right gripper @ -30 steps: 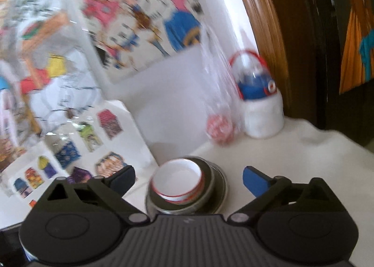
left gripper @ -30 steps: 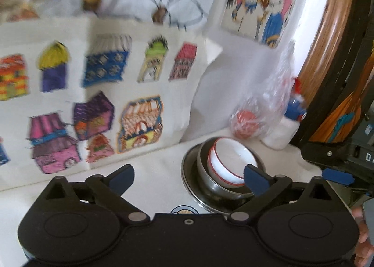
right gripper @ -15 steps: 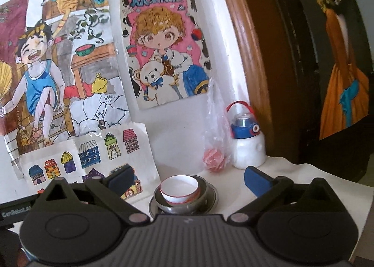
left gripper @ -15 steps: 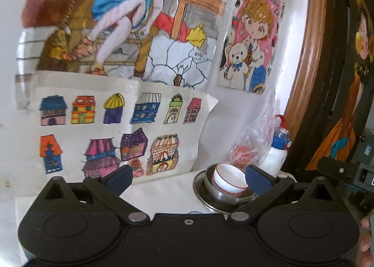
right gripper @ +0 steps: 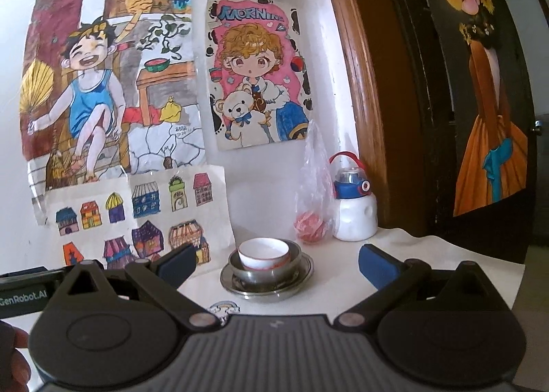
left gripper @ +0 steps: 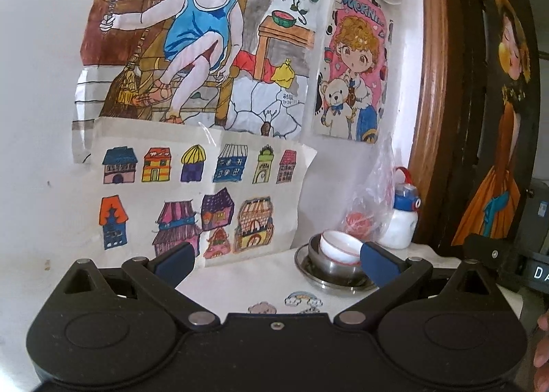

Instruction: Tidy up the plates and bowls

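The small white bowl with a red rim (right gripper: 263, 253) sits inside a shiny metal bowl (right gripper: 266, 272) on a round metal plate (right gripper: 267, 285), stacked to save room. Both the left gripper (left gripper: 274, 258) and right gripper (right gripper: 276, 260) are spread wide and hold nothing.

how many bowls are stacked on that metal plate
2. A white bowl with a red rim sits tilted inside a steel bowl, which rests on the steel plate on the white table. A third bowl could be hidden beneath them.
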### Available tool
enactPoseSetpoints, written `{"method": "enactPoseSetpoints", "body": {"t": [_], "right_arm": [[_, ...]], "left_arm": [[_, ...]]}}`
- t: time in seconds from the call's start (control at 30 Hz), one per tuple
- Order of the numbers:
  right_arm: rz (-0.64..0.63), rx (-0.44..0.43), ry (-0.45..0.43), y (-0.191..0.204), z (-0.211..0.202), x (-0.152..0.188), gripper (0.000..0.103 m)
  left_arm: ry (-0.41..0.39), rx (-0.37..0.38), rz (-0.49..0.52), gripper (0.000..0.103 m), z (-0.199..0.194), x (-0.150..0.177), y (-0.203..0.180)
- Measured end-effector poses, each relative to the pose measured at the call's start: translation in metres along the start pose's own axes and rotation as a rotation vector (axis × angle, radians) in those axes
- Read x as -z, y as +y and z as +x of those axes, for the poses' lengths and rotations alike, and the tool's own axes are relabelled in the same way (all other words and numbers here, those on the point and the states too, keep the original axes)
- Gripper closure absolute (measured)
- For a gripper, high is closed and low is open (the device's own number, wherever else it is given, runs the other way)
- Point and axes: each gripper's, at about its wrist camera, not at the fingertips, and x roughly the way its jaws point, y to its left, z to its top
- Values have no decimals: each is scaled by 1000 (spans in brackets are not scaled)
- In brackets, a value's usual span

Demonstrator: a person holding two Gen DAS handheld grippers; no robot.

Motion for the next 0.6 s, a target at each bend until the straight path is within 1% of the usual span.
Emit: {"method": "enactPoseSetpoints", "body": {"t": [0.27, 0.5, 0.6], "right_arm": [[-1, 11, 27, 1, -12, 21, 0], [-38, 57, 6, 6, -19, 45, 0], [-31, 68, 2, 5, -21, 51, 0]], "left_arm": [[18, -16, -13, 1, -15, 24, 10], [37, -50, 1, 1, -23, 42, 15], [48, -59, 1, 1, -25, 48, 16]]}}
